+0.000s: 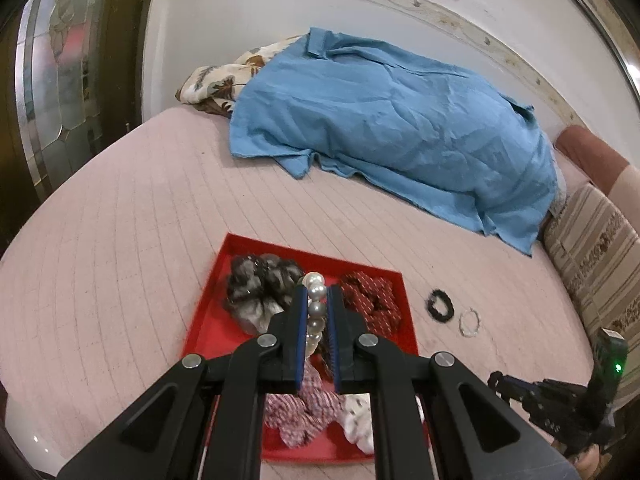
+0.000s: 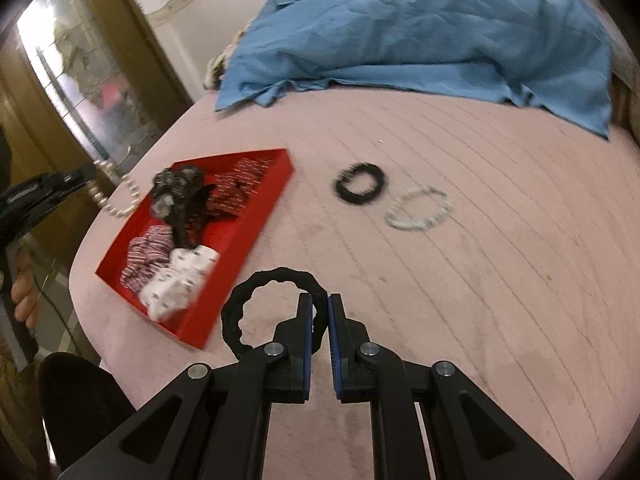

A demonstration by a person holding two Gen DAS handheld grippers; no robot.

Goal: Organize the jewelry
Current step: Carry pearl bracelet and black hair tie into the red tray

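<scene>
My left gripper (image 1: 318, 292) is shut on a pearl bracelet (image 1: 316, 308) and holds it above the red tray (image 1: 208, 320). From the right wrist view the bracelet (image 2: 116, 196) hangs beside the tray's (image 2: 240, 236) far left edge. My right gripper (image 2: 320, 300) is shut on a black beaded ring (image 2: 240, 316), held just above the bed near the tray's front corner. A black bracelet (image 2: 360, 184) and a white bead bracelet (image 2: 420, 210) lie on the bed; they also show in the left wrist view (image 1: 439, 303) (image 1: 469, 322).
The tray holds several scrunchies: grey-black (image 1: 260, 284), dark red (image 1: 372, 300), red-white (image 1: 304, 412), white (image 1: 356, 420). A blue cloth (image 1: 392, 128) covers a heap at the back of the pink bed (image 1: 120, 240). Striped cushions (image 1: 592, 256) lie right; a glass door (image 1: 48, 80) stands left.
</scene>
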